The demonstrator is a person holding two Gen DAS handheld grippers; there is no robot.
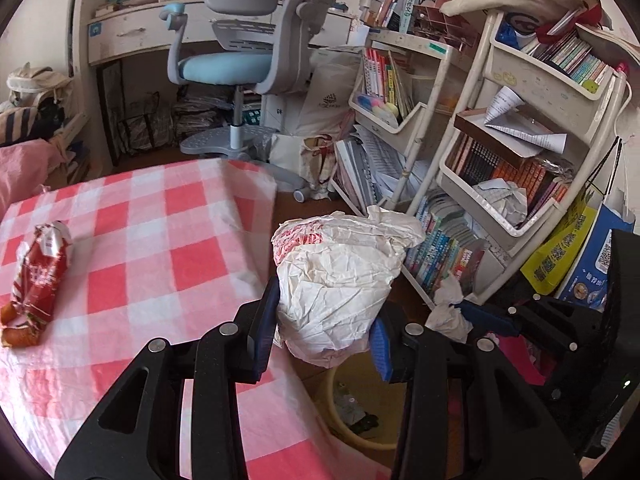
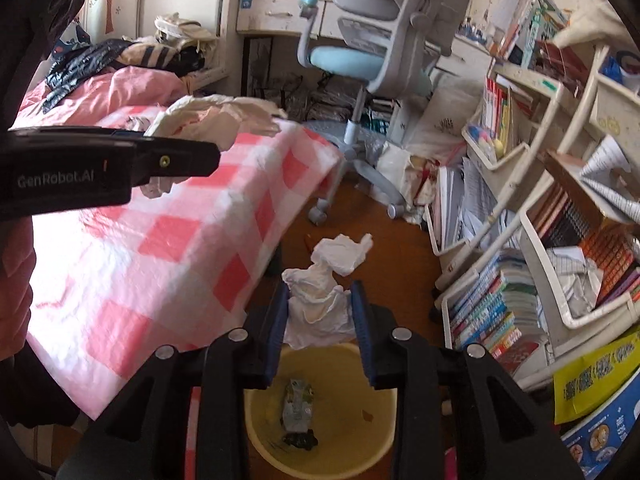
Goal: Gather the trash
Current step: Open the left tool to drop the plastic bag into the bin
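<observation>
The left gripper pinches a big crumpled paper bag beside the yellow bin; carry it over the rim. The right gripper, above that bin, loosely brackets a tissue wad; widen fully.

Daylight fills the room, fairly bright and soft, with no hard shadows. In the right wrist view the pink-and-white checked bedsheet glares almost white at its left side, its pattern washed out there. The round yellow plastic bin sits in dimmer shade. Both fisheye views bend straight lines: the white plastic bookshelf rack bows strongly, and black vignette rings the corners. The right view's shelves smear slightly with motion blur.
</observation>
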